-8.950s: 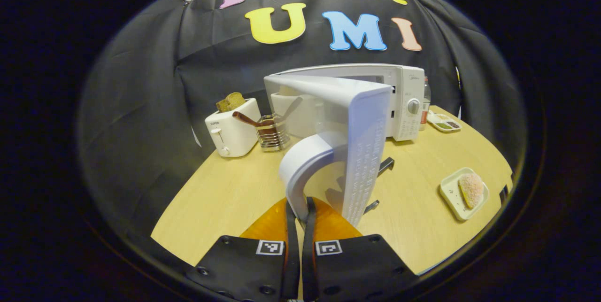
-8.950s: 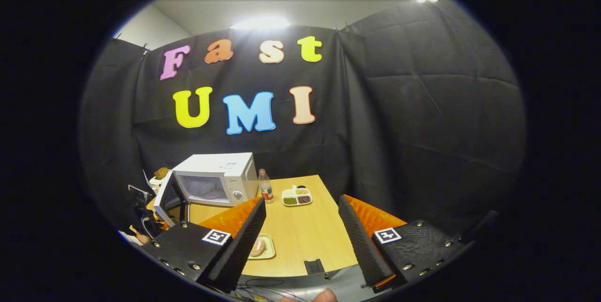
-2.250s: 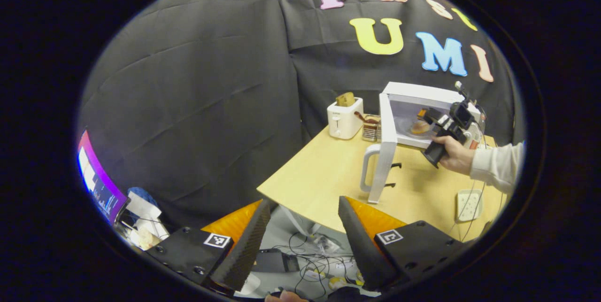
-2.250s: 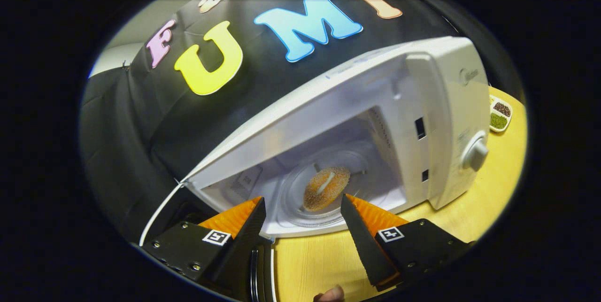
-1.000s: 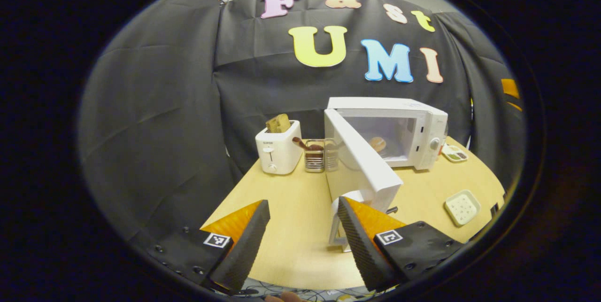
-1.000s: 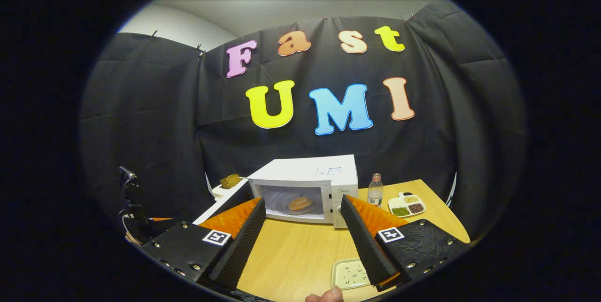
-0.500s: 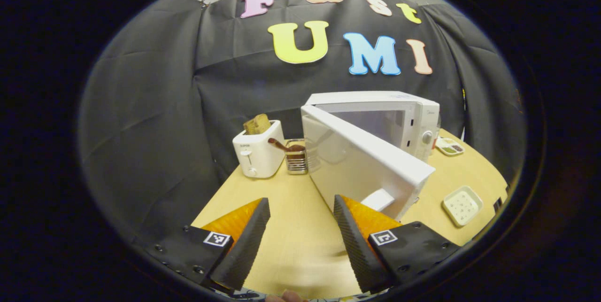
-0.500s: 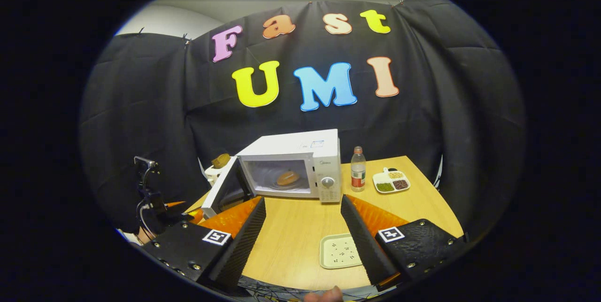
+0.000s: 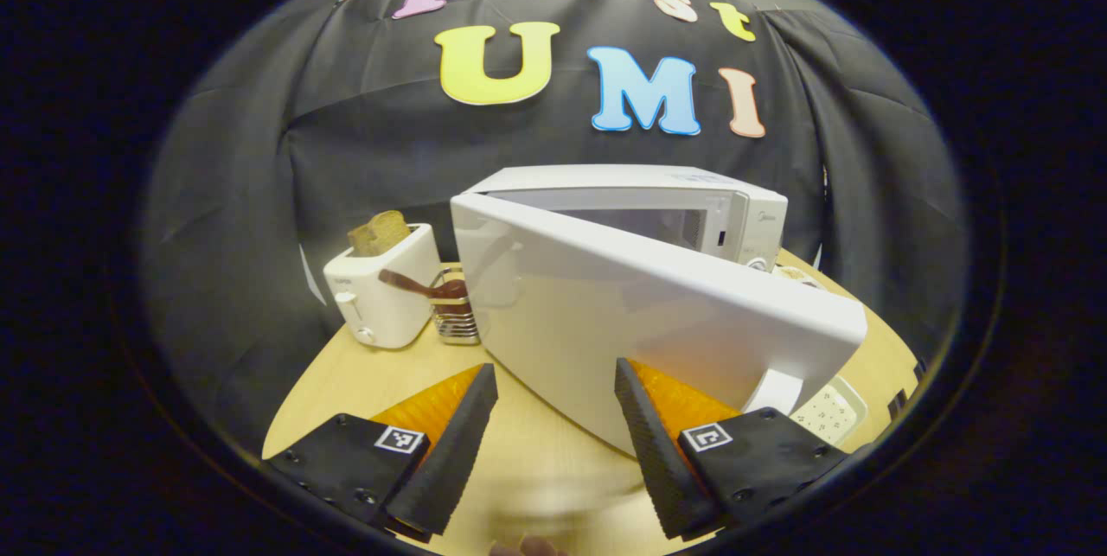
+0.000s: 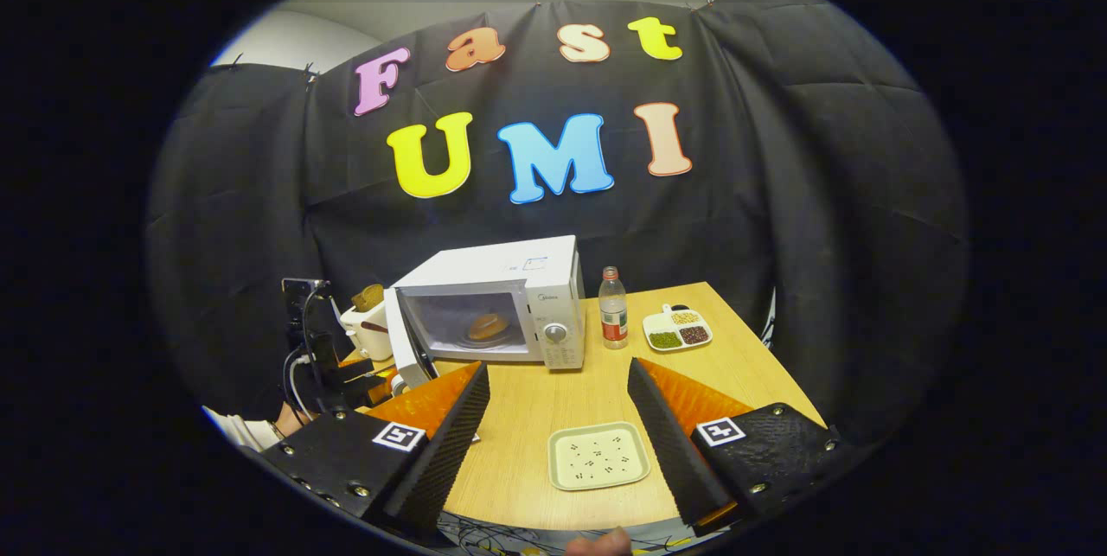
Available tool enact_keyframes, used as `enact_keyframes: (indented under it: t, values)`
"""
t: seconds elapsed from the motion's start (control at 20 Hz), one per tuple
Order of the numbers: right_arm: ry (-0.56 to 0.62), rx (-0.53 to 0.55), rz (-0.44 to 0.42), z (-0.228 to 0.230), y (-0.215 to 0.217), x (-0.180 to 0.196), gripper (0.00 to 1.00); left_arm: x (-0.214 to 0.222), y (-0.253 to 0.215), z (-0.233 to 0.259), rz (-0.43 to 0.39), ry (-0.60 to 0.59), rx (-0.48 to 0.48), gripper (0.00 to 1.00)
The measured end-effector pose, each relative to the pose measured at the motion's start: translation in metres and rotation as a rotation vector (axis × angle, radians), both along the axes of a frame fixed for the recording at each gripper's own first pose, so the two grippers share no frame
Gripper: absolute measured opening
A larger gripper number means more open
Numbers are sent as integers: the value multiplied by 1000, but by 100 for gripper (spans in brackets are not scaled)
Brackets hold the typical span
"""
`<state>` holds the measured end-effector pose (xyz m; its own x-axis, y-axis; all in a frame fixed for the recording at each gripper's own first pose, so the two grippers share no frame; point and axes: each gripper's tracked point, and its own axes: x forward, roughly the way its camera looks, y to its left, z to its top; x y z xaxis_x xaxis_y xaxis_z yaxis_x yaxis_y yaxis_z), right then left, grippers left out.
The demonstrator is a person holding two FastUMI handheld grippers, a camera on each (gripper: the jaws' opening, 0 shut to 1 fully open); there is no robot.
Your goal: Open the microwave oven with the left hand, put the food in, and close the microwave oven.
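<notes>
The white microwave (image 10: pixel 519 279) stands at the back of the wooden table (image 10: pixel 527 409) with its door (image 10: pixel 405 340) partly open. A round brown piece of food (image 10: pixel 489 327) lies on the turntable inside. In the left gripper view the door's outer face (image 9: pixel 640 322) is close in front of me, and my left gripper (image 9: pixel 554 366) is open right before it, holding nothing. From the right gripper view, that left gripper (image 10: pixel 346 370) sits at the door's outer side, held by a hand. My right gripper (image 10: pixel 558 366) is open and empty above the table's front, well away from the microwave.
An empty pale plate (image 10: pixel 598 456) lies near the front edge between my right fingers. A bottle (image 10: pixel 612 307) and a divided dish (image 10: pixel 677 329) stand right of the microwave. A toaster (image 9: pixel 380 288) and a utensil rack (image 9: pixel 454 309) stand to its left.
My left gripper has moved in toward the door's outer face, and the door has swung partway toward the microwave. The right gripper has drawn slightly back and stays open.
</notes>
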<state>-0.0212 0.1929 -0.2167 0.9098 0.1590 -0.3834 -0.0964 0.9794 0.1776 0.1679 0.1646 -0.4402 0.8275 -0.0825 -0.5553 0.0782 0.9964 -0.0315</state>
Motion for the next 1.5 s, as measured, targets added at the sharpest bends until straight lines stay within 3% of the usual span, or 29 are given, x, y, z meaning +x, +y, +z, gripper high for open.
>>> enact_keyframes:
  t: [0.4,0.9,1.35,1.5]
  values:
    - [45,10,-59,-14,-14,11,98,48,-63,-23,-103,19,-24,93]
    - [77,3,-122,-24,-43,14,98,121,-118,-27,-160,-13,-13,93]
    - [91,11,-148,-36,-58,14,98,151,-125,-37,-94,33,28,93]
    - [80,30,-138,-32,-52,13,98,148,-125,-59,-83,110,-30,94]
